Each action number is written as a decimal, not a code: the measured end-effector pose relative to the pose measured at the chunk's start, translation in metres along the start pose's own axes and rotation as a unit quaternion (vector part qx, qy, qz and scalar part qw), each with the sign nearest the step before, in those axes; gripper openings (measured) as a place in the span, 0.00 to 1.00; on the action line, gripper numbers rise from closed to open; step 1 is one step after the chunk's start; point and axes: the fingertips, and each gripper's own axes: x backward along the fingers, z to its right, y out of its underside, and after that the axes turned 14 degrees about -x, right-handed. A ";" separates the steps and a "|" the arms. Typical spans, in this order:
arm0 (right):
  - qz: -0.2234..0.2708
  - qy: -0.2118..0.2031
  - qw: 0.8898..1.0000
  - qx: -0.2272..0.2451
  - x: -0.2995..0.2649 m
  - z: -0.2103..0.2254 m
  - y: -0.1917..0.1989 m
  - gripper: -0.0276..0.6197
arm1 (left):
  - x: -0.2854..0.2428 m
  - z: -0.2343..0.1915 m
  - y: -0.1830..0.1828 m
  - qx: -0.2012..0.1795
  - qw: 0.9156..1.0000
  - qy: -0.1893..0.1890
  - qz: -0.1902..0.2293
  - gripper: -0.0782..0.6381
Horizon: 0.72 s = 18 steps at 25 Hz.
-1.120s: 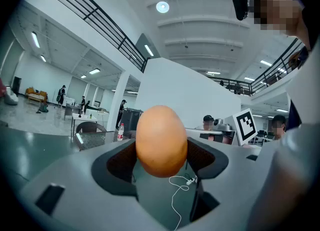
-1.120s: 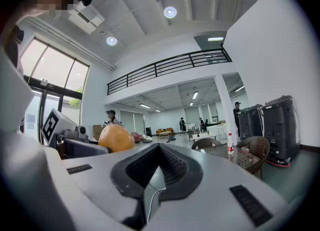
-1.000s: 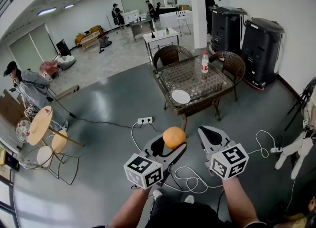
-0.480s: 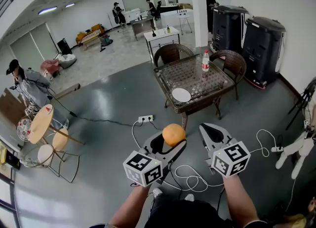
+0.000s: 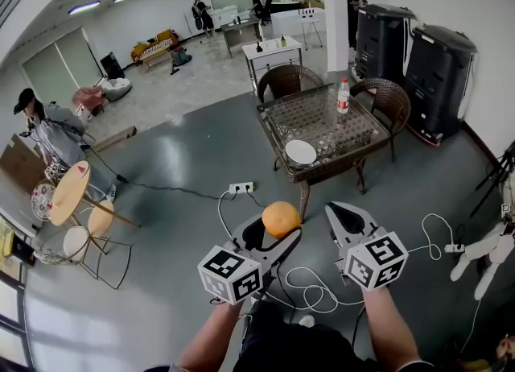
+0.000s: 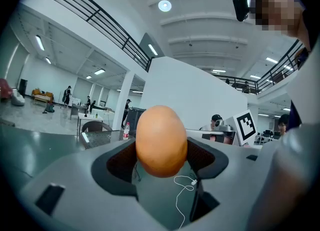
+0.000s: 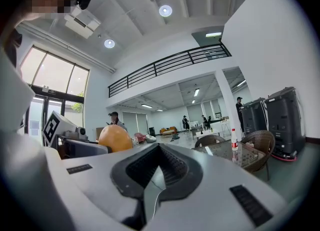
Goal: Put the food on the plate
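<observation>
**Operator:** Report tool status.

**Technician:** The left tool (image 5: 276, 232) is closed on an orange (image 5: 282, 219). The fruit sits between the two jaw pads, its upper half standing clear above them. The jaws are spread only as far as the orange's width. The right tool (image 5: 348, 219) is empty, with its jaws drawn together and nothing between the pads. It is held level just to the right of the left tool.

**Operator:** Where is the target?

**Technician:** The white plate (image 5: 301, 152) lies on the near edge of the glass-topped counter (image 5: 322, 125), far ahead of both tools and well apart from them. It appears bare. A plastic bottle (image 5: 344, 95) stands at the far right of the same counter. Wicker chairs (image 5: 283, 82) stand on its far side.

**Operator:** Which step is in hand?

**Technician:** Judged from this, the transport step: the orange is gripped but not yet at the plate.

**Operator:** What does the next move call for?

**Technician:** Close the gap to the counter. Step over the white cable (image 5: 314, 294) and the power strip (image 5: 240, 188) on the floor. Bring the left tool over the plate's centre, lower until the orange rests on it, then spread the jaws. The fruit is round, so release it low to limit rolling.
</observation>
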 end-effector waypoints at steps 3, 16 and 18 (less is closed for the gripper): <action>-0.003 0.001 1.000 0.001 -0.007 0.008 0.000 0.05 | -0.008 -0.008 0.003 0.003 1.000 -0.001 -0.002 0.55; -0.007 0.031 0.999 0.006 -0.066 0.059 -0.013 0.05 | -0.072 -0.065 0.005 0.004 1.000 0.031 0.004 0.55; -0.008 0.036 0.999 0.005 -0.083 0.067 -0.014 0.05 | -0.082 -0.081 0.006 0.006 0.999 0.037 0.003 0.55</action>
